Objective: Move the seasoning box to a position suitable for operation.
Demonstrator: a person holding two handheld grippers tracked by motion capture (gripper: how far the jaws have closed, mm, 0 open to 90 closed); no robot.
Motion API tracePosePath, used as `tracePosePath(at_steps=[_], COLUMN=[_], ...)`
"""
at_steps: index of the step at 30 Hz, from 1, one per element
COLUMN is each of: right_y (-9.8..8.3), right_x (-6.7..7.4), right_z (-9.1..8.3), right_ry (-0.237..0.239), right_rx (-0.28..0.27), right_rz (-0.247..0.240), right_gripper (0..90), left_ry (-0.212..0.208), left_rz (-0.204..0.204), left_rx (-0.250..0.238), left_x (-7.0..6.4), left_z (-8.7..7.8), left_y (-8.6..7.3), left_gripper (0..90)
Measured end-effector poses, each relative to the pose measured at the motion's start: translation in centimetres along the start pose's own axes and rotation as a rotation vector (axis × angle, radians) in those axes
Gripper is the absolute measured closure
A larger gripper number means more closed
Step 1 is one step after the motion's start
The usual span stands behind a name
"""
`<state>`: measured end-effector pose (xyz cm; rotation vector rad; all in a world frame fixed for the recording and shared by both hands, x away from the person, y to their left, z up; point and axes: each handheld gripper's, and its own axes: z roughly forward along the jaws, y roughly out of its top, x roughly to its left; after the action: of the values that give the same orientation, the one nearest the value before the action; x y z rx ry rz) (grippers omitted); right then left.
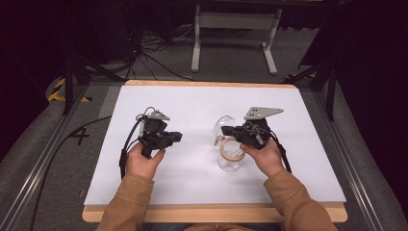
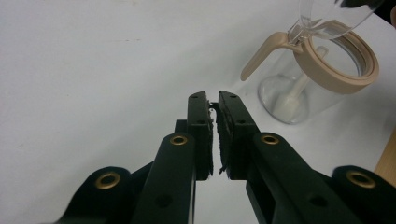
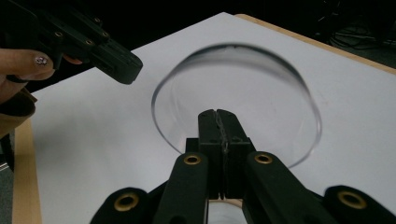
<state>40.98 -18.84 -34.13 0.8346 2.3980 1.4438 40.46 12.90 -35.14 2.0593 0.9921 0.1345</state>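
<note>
- My right gripper (image 1: 230, 131) sits right of centre in the high view, its jaws clenched on the rim of a clear lid (image 3: 236, 93).
- In the right gripper view the jaws look pressed together in the lower middle of the frame, and the lid stands on edge just past them like a round, see-through dome.
- The lid is hinged open; as I judge it, the opening step is done or nearly done, and what is left is whatever goes into or comes out of the jug.
- The jug (image 1: 230, 161) stands on the white table (image 1: 192, 101), just below my right gripper in the high view and close to my right hand (image 1: 263, 155).
- In the left gripper view the jug (image 2: 299, 93) is at the upper right: clear glass body, beige collar and curved beige handle, with a pale beige stick-like part standing inside it.
- The jug looks empty of liquid, as far as I can tell.
- My left gripper (image 1: 177, 137) hovers left of centre in the high view, well apart from the jug, jaws nearly closed on nothing, with only a thin slit between the pads.
- My left hand (image 1: 143, 159) holds it above bare table.
</note>
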Motion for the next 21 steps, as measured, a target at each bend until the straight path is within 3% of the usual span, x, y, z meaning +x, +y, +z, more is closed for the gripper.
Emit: tracePosePath(at_steps=[10, 15, 21], right_y=[-0.4, -1.9, -3.9], right_x=[-0.6, -2.4, -3.8], right_z=[-1.7, -4.0, -4.4], right_ry=[-0.027, -0.078, -0.125], right_rx=[-0.016, 0.0, 0.052], right_rz=[0.007, 0.045, 0.072], right_gripper=[89.8, 89.8, 89.8], left_ry=[-0.012, -0.087, -0.085], left_rz=[0.011, 0.019, 0.036], left_rx=[-0.008, -0.009, 0.006], left_x=[-0.1, 0.3, 0.5], left_z=[0.1, 0.2, 1.0], left_y=[0.3, 0.9, 1.3], left_gripper=[82.9, 74.7, 71.8])
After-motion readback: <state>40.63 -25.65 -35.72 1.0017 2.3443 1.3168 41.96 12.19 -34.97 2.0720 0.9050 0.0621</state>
